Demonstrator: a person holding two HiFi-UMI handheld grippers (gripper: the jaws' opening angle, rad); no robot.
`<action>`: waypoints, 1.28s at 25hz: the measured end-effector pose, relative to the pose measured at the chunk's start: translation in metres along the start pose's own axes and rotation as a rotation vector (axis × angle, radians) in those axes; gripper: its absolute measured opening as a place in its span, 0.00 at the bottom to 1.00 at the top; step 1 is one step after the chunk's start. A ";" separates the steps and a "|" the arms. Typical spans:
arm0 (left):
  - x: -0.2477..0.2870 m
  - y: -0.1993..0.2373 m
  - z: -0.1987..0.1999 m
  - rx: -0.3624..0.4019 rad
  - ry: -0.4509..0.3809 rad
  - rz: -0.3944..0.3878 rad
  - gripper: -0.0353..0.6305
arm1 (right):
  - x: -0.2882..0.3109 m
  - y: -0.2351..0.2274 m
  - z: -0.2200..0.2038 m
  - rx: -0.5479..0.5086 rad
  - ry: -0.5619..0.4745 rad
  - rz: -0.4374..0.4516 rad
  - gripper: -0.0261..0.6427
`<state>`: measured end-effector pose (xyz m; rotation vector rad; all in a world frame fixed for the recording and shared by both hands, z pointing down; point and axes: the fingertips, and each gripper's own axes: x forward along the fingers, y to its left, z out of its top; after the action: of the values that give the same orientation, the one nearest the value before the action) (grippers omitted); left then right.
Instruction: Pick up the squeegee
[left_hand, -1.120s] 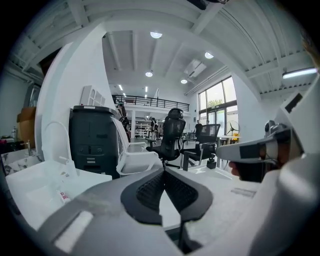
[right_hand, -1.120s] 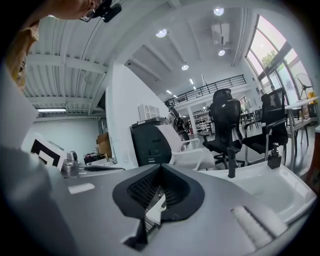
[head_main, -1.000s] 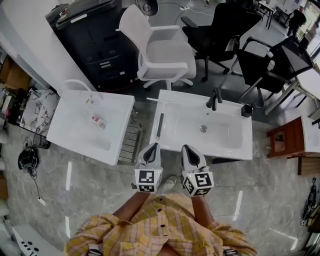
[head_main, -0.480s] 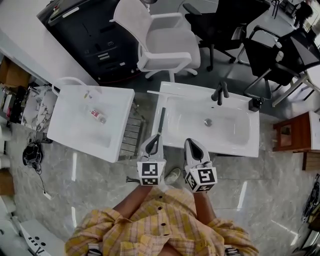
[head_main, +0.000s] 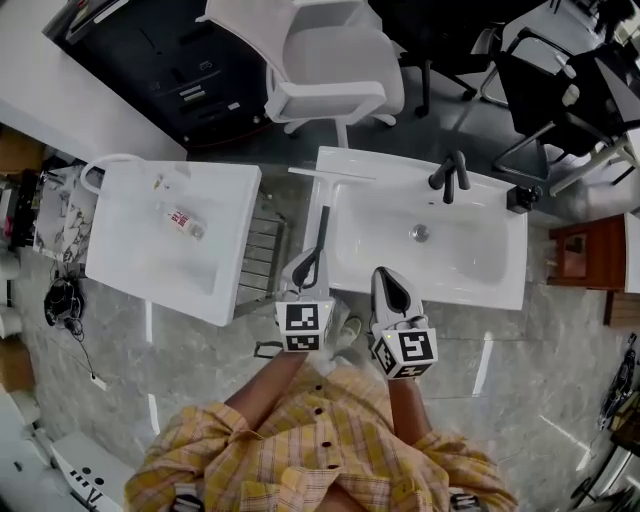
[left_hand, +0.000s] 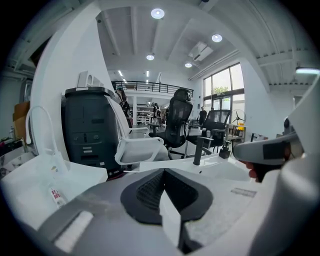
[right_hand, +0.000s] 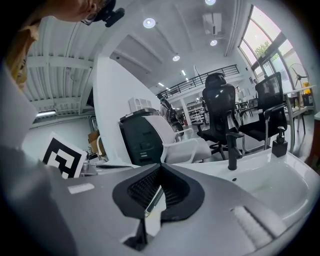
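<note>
Squeegee (head_main: 322, 226): lies flat on the left rim of the right-hand sink (head_main: 470, 292), blade at its 12 o'clock end, dark handle pointing to 6 o'clock, toward the person.
Left gripper (head_main: 306, 262): jaws pressed together with nothing between them. Its tip sits at the handle's 6 o'clock end, and from above I cannot tell whether it touches.
Right gripper (head_main: 389, 276): at 3 o'clock of the left one, over the sink's near rim. Its jaws are likewise together and empty.
Just changed: both grippers have come forward and down toward the sink. A second ago the left tip was short of the rim, and now it meets the handle's near end.
Meaning for the task: the approach looks nearly done — the grasp has not begun. The left jaws would have to part before they could take the handle.
Count, going outward:
- squeegee: one
- grippers: two
- sinks: two, the second being the left basin (head_main: 235, 215) at 9 o'clock
- black faucet (head_main: 452, 175): one, at 2 o'clock
- small bottle (head_main: 180, 220): one, in the left basin
- white chair (head_main: 335, 70): one, at 12 o'clock
- black chairs (head_main: 560, 100): at least two
</note>
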<state>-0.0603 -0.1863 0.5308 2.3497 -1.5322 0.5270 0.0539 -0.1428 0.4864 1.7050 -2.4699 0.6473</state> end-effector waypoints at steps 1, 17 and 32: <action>0.007 0.001 -0.001 -0.002 0.004 0.000 0.05 | 0.005 -0.003 -0.002 0.004 0.007 -0.005 0.04; 0.107 0.024 -0.022 -0.011 0.109 -0.025 0.05 | 0.071 -0.047 -0.029 0.056 0.093 -0.069 0.04; 0.174 0.047 -0.053 -0.032 0.217 -0.014 0.18 | 0.096 -0.065 -0.057 0.108 0.145 -0.099 0.04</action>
<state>-0.0477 -0.3234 0.6583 2.1958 -1.4140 0.7232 0.0661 -0.2251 0.5856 1.7356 -2.2759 0.8752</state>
